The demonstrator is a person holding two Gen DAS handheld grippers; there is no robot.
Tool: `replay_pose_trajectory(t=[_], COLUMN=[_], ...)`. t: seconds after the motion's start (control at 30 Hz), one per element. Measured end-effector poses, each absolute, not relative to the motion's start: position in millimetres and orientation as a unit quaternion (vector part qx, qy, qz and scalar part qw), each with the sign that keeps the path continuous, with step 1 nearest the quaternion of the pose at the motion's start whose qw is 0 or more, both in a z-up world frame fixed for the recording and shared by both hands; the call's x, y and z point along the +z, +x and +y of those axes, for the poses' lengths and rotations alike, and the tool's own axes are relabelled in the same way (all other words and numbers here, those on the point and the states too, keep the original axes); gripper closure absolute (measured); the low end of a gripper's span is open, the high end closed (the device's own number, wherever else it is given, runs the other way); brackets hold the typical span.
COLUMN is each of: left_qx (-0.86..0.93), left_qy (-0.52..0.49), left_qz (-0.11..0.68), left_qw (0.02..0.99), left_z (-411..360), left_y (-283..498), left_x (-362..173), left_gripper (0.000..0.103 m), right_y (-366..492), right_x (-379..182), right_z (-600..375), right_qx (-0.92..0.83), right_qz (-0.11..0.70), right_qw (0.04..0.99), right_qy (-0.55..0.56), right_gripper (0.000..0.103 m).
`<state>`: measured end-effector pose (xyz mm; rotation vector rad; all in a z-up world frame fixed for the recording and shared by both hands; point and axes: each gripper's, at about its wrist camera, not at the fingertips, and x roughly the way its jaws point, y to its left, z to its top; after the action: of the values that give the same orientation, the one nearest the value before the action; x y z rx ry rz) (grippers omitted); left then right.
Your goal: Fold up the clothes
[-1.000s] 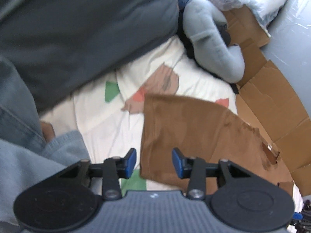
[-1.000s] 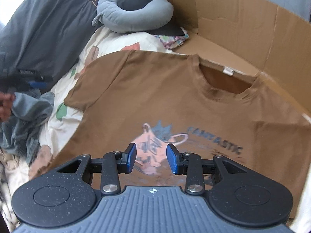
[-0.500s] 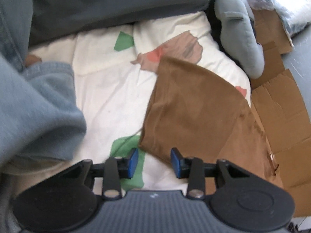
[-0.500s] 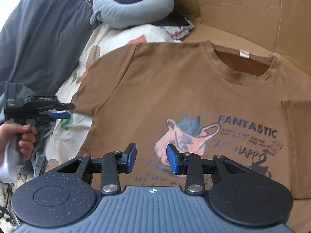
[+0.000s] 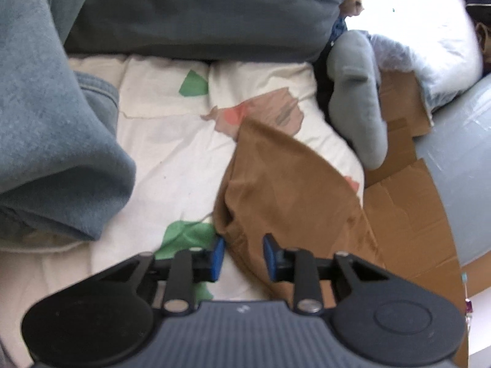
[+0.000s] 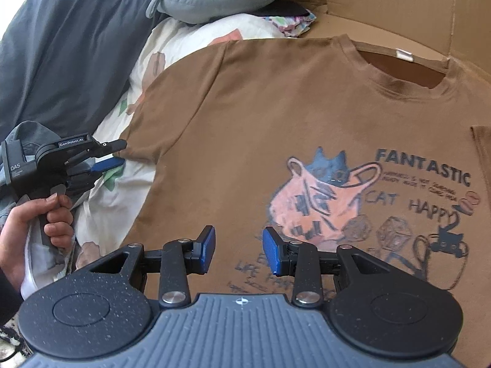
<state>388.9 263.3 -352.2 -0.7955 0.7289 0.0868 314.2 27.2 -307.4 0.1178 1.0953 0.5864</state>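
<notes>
Brown T-shirt is lying print-up across the patterned bedsheet and cardboard — spread for folding. Left gripper is closing around the sleeve edge, pads not yet pinching; right gripper is hovering parted, empty, over the hem.

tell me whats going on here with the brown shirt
A person with a gripper in each hand is starting to fold a brown t-shirt spread print-up on a patterned bedsheet and cardboard. The left gripper has just been closing around the sleeve edge, cloth between its jaws but not yet clamped. The right gripper hovers open over the shirt's lower front, holding nothing.
</notes>
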Motion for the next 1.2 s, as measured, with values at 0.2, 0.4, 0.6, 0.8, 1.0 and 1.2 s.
replay_pose_trajectory(t=[0.2, 0.4, 0.6, 0.8, 1.0, 1.2], left_qx=[0.040, 0.025, 0.010, -0.004, -0.010, -0.039], left_qy=[-0.376, -0.353, -0.332, -0.318, -0.314, -0.311], left_qz=[0.347, 0.338, 0.326, 0.324, 0.326, 0.324], left_qw=[0.858, 0.872, 0.885, 0.891, 0.892, 0.893], left_z=[261.2, 257.7, 252.9, 247.0, 241.6, 235.0], left_y=[393.9, 395.6, 401.4, 404.8, 401.3, 399.2], left_x=[-353.8, -337.8, -319.5, -308.8, -304.1, -298.6], left_gripper=[0.093, 0.095, 0.096, 0.096, 0.097, 0.098], right_y=[323.1, 333.4, 345.9, 360.4, 366.4, 374.8], right_x=[-316.9, -332.9, -348.3, -355.5, -357.2, -372.2], right_z=[42.7, 68.3, 98.1, 116.2, 129.7, 141.1], right_qx=[0.274, 0.285, 0.294, 0.299, 0.303, 0.294], right_qz=[0.511, 0.515, 0.528, 0.534, 0.533, 0.544], right_qw=[0.811, 0.800, 0.782, 0.763, 0.758, 0.750], right_qy=[0.082, 0.116, 0.155, 0.210, 0.222, 0.235], right_gripper=[0.062, 0.071, 0.085, 0.092, 0.093, 0.095])
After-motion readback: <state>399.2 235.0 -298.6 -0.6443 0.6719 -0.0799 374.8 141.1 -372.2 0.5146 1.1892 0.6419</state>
